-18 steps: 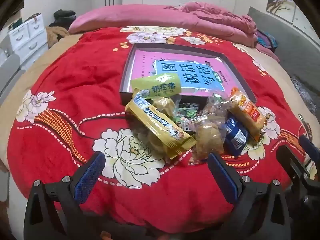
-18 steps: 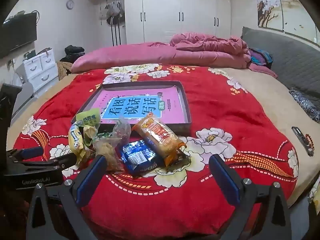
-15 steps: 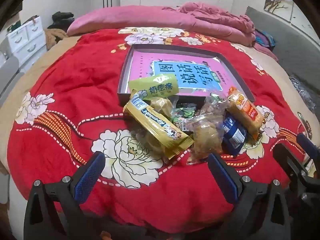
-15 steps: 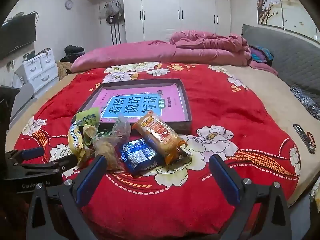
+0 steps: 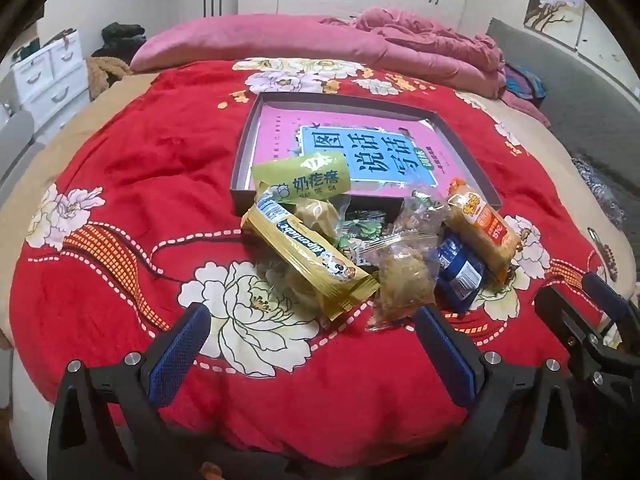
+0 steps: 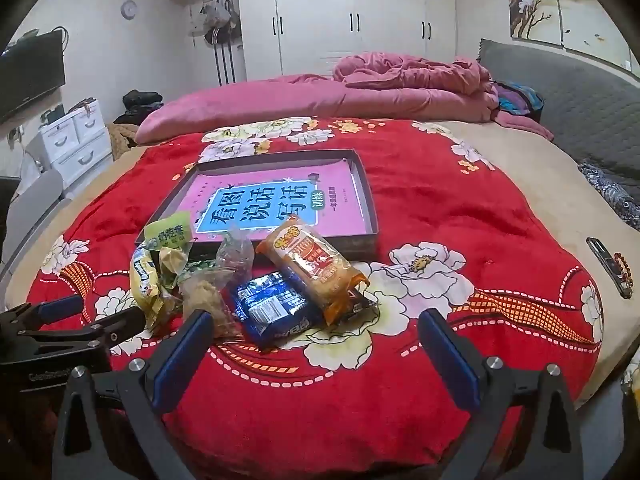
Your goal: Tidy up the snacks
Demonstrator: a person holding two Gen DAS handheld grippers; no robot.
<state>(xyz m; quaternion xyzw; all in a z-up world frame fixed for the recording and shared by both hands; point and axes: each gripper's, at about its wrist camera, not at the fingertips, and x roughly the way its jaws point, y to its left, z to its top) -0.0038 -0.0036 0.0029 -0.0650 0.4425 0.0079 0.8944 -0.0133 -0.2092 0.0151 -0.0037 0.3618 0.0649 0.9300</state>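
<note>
A heap of snacks lies on the red flowered quilt (image 5: 132, 184) in front of a shallow dark tray (image 5: 244, 148) lined with a pink book. In the heap are a long yellow packet (image 5: 310, 258), a light green packet (image 5: 306, 178) leaning on the tray's rim, a clear bag of brownish pieces (image 5: 404, 280), a blue packet (image 5: 458, 270) and an orange packet (image 5: 482, 228). My left gripper (image 5: 312, 350) stands open just short of the heap, nothing between its pads. My right gripper (image 6: 316, 354) is open too, with the blue packet (image 6: 274, 306) and orange packet (image 6: 316, 266) just beyond it.
A rolled pink duvet (image 6: 320, 96) lies across the far side of the bed. White drawers (image 6: 76, 140) stand at the left, a grey padded headboard (image 6: 580, 108) at the right. A dark slim object with beads (image 6: 610, 266) rests near the quilt's right edge.
Both views have shifted a little, with the heap and tray sitting slightly higher in the pictures. No snack has moved and both grippers have stayed open.
</note>
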